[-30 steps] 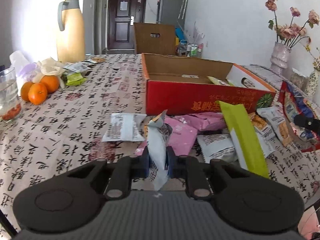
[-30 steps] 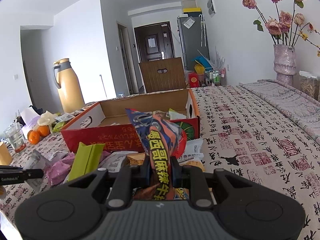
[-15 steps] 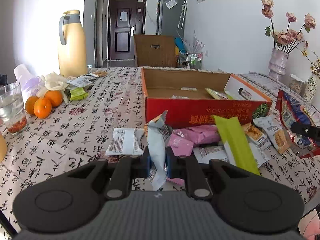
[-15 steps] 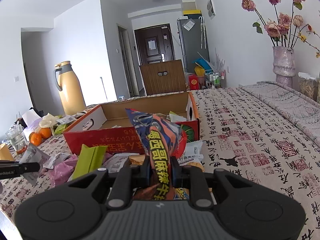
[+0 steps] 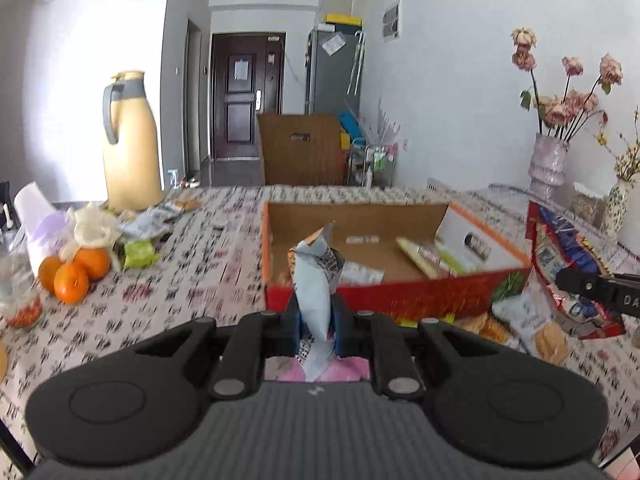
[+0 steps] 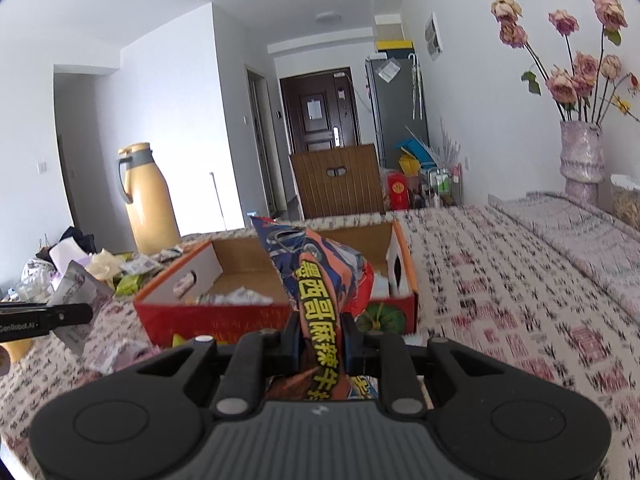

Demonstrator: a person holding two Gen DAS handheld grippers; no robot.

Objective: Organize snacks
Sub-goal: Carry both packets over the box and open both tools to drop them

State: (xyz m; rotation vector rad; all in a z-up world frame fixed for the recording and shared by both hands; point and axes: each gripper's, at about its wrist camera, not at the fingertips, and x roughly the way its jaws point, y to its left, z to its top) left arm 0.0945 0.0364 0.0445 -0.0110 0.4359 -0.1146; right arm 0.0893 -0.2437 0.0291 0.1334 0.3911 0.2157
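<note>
My left gripper (image 5: 316,322) is shut on a grey-white snack packet (image 5: 314,280) and holds it upright above the table, in front of the open red cardboard box (image 5: 384,296). My right gripper (image 6: 322,334) is shut on a red and blue snack bag (image 6: 320,280) with yellow lettering, held up before the same box (image 6: 224,320). The box holds a few packets (image 5: 424,254). The right gripper with its bag shows at the right of the left wrist view (image 5: 568,276). The left gripper with its packet shows at the left of the right wrist view (image 6: 76,300).
Loose snack packets (image 5: 532,320) lie on the patterned tablecloth by the box's near side. Oranges (image 5: 74,272), a glass (image 5: 18,296), a yellow thermos jug (image 5: 130,140) and more packets (image 5: 152,216) stand at the left. Flower vases (image 5: 550,162) stand far right.
Both grippers have risen with their packets and come closer to the box. The views now look down into the box over its front wall.
</note>
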